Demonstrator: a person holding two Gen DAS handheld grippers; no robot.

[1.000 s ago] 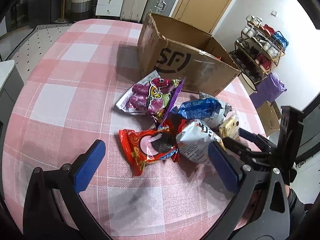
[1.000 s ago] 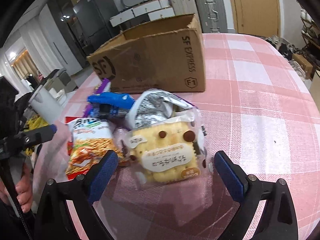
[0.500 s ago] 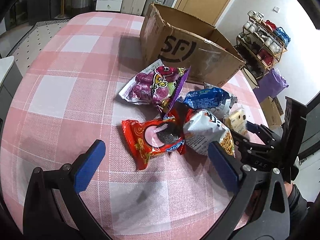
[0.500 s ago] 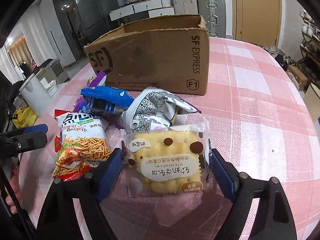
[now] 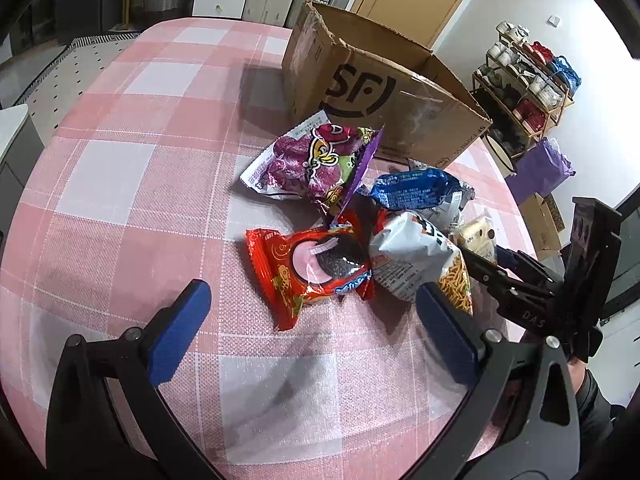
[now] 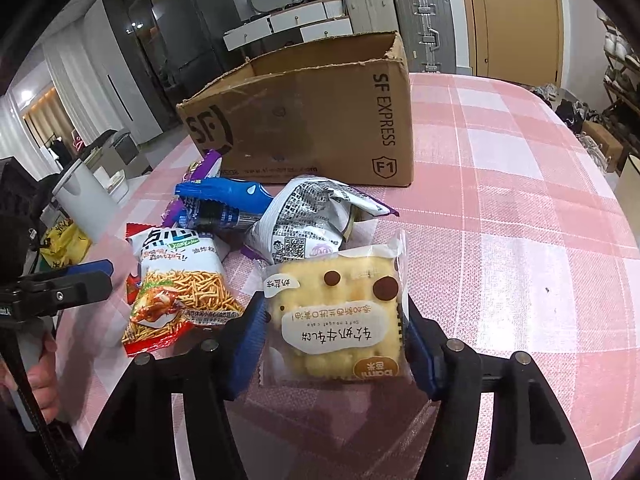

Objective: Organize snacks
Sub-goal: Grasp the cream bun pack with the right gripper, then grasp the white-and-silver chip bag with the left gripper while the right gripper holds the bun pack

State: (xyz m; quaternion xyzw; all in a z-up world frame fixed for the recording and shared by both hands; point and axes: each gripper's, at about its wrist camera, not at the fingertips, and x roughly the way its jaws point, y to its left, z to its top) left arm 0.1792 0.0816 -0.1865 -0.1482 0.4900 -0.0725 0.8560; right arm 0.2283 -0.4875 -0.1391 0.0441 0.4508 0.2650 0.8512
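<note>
The right gripper [image 6: 334, 338] was clenched on the yellow cake packet [image 6: 338, 312] lying in front of the cardboard box [image 6: 320, 120], so squeezing gently and lifting straight up seemed wise, while the left gripper [image 5: 308, 316] hung released nearby.

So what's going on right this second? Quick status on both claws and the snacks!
Right gripper shut on cracker pack. Left gripper open, hovering short of red cookie pack. Cardboard box open behind the pile; noodle snack bag beside the cracker pack.

Bright even light, soft shadows, fisheye-warped edges
</note>
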